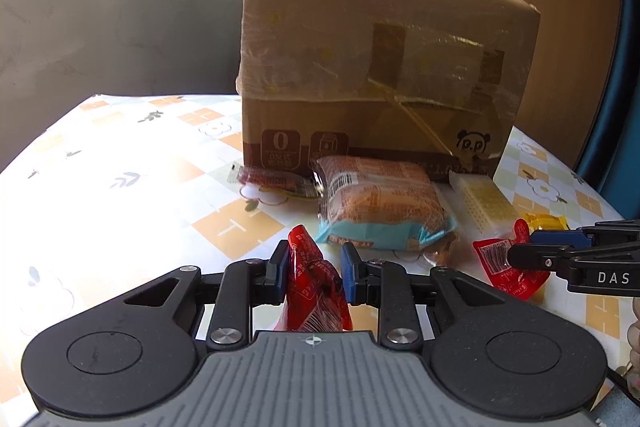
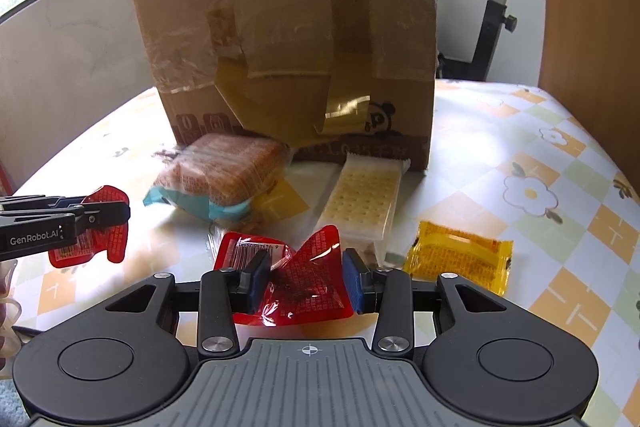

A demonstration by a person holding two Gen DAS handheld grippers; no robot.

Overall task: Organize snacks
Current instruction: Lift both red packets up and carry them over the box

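My left hand-held gripper (image 1: 313,269) is pinching a red sachet (image 1: 316,291), pads pressed into its crumpled middle, low centre of the left wrist view. The sachet stands on edge between the pads, probably because I took it by the soft body rather than a flat seam.

My right hand-held gripper (image 2: 304,281) pinches a second red sachet (image 2: 304,279) the same way, low centre of the right wrist view. Its left half looks to lie flat on the desk (image 2: 532,163), barcode up, so I judge it gripped but not lifted. The jaws stand a bit wider here since the foil has bunched up between them.

Each gripper shows in the other's view at the frame edge, so both sachets are near each other, likely so like goes with like.

The rest of the snacks sit mid-frame against the foot of the box (image 1: 376,67):
- bread pack (image 1: 380,207) in clear wrap with a blue end, leaning on the box
- cracker pack (image 2: 366,199), lying flat to its right, one end touching the box
- yellow sachet (image 2: 460,255), apart at lower right of the right view
- a small dark packet (image 1: 272,181) at the box's lower left corner

The box is taped over; I cannot tell whether its top is open. My guess is it's the bin for the snacks.
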